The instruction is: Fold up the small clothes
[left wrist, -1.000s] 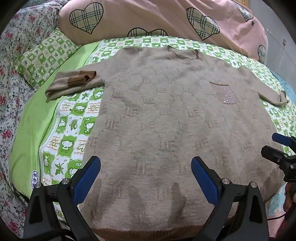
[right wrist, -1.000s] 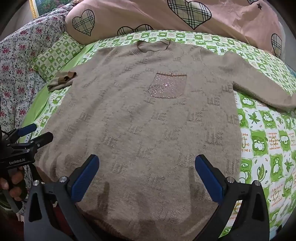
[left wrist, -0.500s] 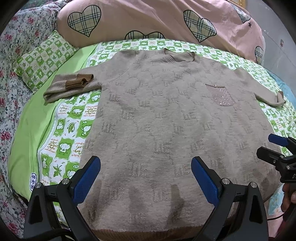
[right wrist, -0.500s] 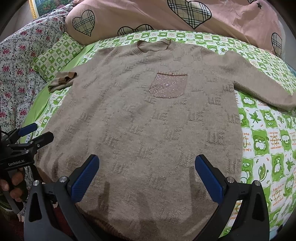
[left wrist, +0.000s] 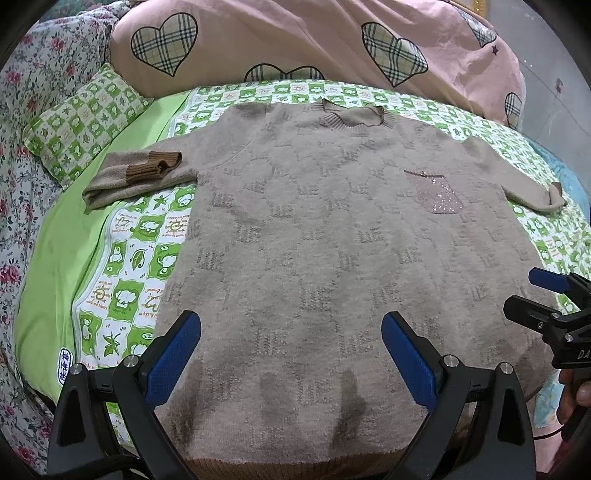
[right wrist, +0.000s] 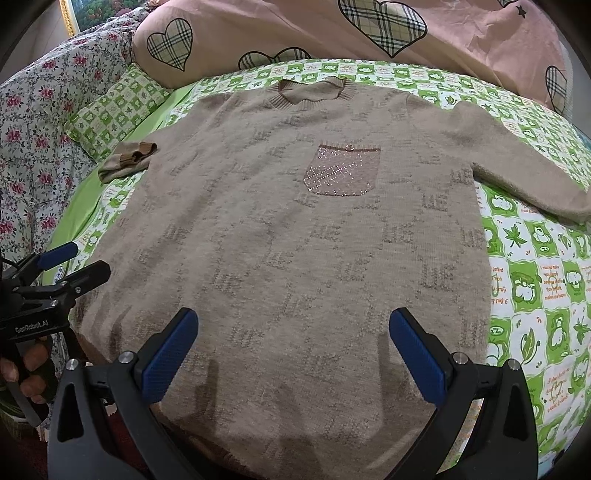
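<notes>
Folding has not begun, as far as I can judge: the beige knitted sweater with the sparkly chest pocket (right wrist: 295, 229) lies face up and spread flat on the green-and-white checked bedsheet (right wrist: 535, 280), neckline toward the pink quilt with plaid hearts (right wrist: 332, 26), hem at the near edge of the bed. One sleeve (left wrist: 136, 175) on the left side is doubled back on itself, its brown ribbed cuff pointing toward the body. That looks more like a loose heap than a proper fold. The other sleeve (right wrist: 524, 173) runs straight out over the sheet to the right.

Both tools hover over the hem. The left gripper (left wrist: 291, 350) has its blue-padded jaws spread wide with nothing between them, and the right gripper (right wrist: 293, 347) stands the same way, empty. Neither seems to touch the knit, though I cannot be sure from these angles.

Everything is left to do: both sleeves brought in across the body, then the body folded. A green checked pillow (left wrist: 85, 122) sits off to the left, clear of the work.
</notes>
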A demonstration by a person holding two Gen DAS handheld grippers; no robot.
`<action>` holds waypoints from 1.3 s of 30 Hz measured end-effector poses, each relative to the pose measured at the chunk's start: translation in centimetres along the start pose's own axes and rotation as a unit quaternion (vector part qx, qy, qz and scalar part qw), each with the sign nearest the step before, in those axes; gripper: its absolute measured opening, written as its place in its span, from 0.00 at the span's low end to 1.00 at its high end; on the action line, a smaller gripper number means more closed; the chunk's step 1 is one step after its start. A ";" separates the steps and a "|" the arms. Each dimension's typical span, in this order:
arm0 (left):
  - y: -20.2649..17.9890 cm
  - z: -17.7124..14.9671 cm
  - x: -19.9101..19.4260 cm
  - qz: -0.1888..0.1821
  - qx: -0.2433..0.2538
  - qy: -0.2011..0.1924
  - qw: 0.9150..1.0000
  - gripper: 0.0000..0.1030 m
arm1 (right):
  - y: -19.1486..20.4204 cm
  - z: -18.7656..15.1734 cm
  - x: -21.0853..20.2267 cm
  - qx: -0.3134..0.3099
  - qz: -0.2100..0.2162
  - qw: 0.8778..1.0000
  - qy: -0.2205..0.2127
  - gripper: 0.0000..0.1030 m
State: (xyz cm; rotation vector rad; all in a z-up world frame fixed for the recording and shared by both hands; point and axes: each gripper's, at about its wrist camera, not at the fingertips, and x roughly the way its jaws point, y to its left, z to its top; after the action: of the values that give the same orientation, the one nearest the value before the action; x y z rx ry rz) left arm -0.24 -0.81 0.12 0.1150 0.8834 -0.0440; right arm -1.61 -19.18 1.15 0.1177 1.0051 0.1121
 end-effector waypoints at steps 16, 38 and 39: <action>-0.1 0.2 0.3 -0.018 -0.010 0.024 0.999 0.96 | -0.4 0.3 0.1 0.010 0.007 1.000 0.016 1.00; 0.0 3.2 4.5 -0.045 -0.049 0.059 0.996 0.96 | -20.5 0.7 -6.1 0.259 -0.069 0.960 -0.084 0.98; -0.2 3.4 4.7 -0.046 -0.047 0.061 0.996 0.96 | -22.0 0.7 -6.6 0.275 -0.074 0.954 -0.096 0.95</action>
State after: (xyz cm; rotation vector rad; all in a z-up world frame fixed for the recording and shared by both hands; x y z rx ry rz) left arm 5.30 -1.33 -1.40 -0.0115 1.0112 -0.0811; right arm -3.68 -41.94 3.71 0.5524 0.8251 -0.3168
